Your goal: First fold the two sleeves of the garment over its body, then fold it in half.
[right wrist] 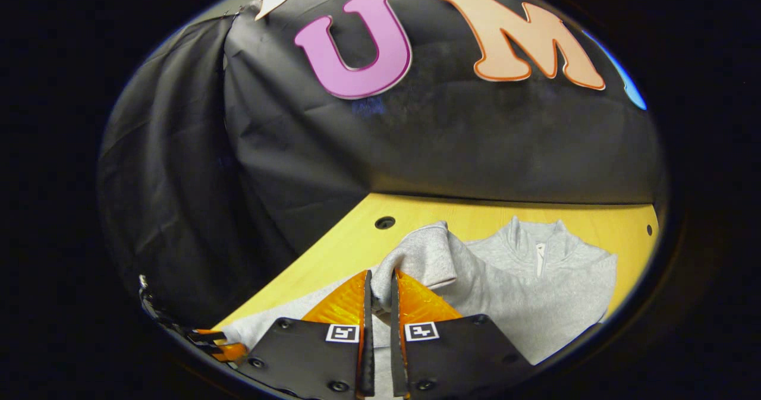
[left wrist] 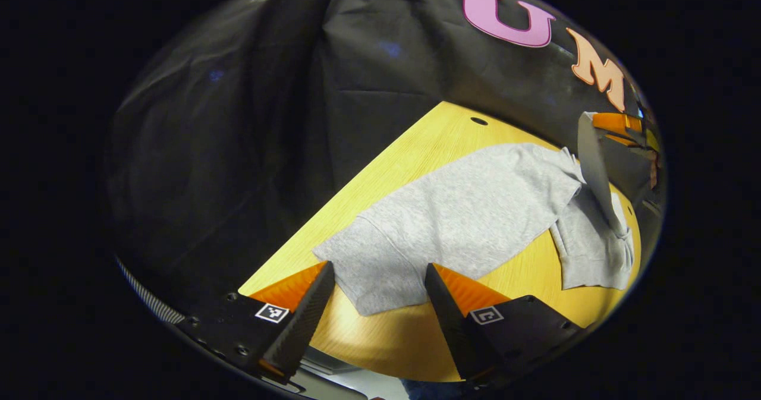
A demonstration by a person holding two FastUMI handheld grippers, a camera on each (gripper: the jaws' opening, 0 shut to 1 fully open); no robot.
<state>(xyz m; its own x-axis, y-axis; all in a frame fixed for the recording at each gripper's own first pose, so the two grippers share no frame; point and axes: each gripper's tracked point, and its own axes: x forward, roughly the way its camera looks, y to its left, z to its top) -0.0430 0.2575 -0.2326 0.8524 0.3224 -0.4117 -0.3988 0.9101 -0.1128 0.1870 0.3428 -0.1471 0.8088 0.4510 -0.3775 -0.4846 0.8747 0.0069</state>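
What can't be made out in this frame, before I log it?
- Right gripper view: how much sleeve the right claw pinches; its fingers cover the contact.
- Right gripper view: the sweater's hem, cut off by the view's edge and the claw's body.
- Left gripper view: the right claw at the edge, too distorted to read its grip.
- Left gripper view: the table under the sweater.

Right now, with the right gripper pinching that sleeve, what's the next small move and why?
Probably carry the sleeve across and lay it on the sweater's chest, then let go. The right gripper is shut on the sleeve and holds it lifted above the body, so the fold is only half made. The left gripper hangs open at the hem, over the table.
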